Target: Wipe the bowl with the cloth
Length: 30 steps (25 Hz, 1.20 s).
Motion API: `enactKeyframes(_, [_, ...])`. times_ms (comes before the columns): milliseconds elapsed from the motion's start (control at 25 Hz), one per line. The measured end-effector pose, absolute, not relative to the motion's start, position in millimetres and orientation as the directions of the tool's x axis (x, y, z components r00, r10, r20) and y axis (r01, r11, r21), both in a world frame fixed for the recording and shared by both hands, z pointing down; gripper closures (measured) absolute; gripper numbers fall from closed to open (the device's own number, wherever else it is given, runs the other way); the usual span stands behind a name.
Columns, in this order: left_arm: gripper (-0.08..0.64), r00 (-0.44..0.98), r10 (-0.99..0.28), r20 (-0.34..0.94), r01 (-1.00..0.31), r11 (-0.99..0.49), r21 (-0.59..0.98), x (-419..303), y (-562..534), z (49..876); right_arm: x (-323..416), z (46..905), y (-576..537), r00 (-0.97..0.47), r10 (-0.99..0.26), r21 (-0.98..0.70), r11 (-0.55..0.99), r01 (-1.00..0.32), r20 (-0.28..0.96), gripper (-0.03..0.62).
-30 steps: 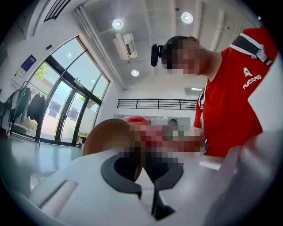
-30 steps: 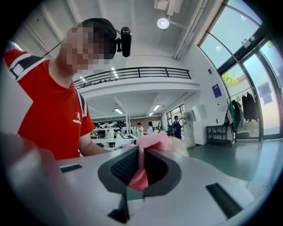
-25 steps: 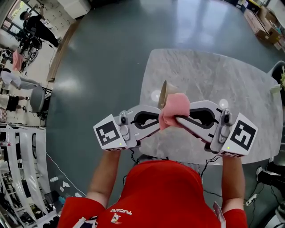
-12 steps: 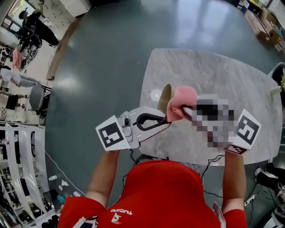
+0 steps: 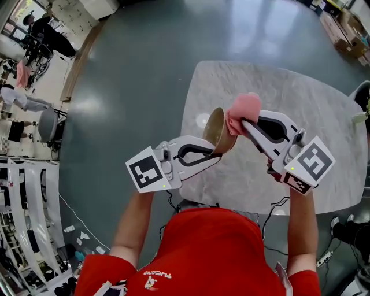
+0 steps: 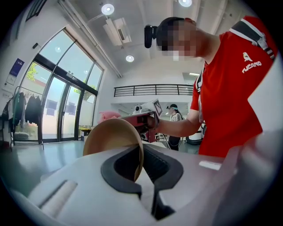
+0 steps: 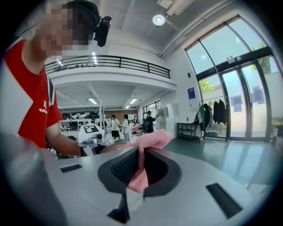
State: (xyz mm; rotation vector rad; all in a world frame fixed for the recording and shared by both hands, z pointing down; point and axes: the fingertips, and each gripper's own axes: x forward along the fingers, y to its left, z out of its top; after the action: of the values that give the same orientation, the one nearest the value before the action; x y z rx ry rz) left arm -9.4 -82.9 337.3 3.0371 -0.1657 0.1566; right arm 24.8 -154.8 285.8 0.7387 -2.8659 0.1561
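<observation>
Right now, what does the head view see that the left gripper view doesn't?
Only the head view shows the marble table underneath. Only the left gripper view shows the glass doors and ceiling lights. Both show the left tool shut on the rim of the bowl, and the right tool pinching the pink cloth.

You've got the tan bowl [image 5: 217, 130] up in the air, tipped sideways. Pink cloth [image 5: 243, 109] is bunched up, right at its rim.

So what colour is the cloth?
Pink. The cloth shows best in the head view, pinched in the right gripper.
</observation>
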Motion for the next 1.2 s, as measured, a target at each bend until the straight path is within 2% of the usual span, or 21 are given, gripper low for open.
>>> enactKeyframes(240, [0.546, 0.976, -0.127, 0.175, -0.142, -0.987, 0.072, -1, -96, 355, 43, 292, -172, -0.795, -0.577, -0.028, 0.806, -0.591, 0.188, 0.572])
enactKeyframes(520, [0.546, 0.918, -0.186, 0.352, -0.177, -0.983, -0.056, 12, -138, 401, 74, 299, -191, -0.722, -0.677, -0.067, 0.721, -0.690, 0.141, 0.572])
enactKeyframes(920, [0.546, 0.724, -0.237, 0.648, -0.153, -0.971, -0.184, 14, -188, 470, 91, 342, -212, -0.657, -0.732, -0.132, 0.644, -0.754, 0.180, 0.572])
enactKeyframes(1200, [0.546, 0.571, -0.268, 0.776, -0.085, -0.960, -0.268, 17, -216, 514, 103, 356, -214, -0.635, -0.747, -0.161, 0.614, -0.772, 0.195, 0.572])
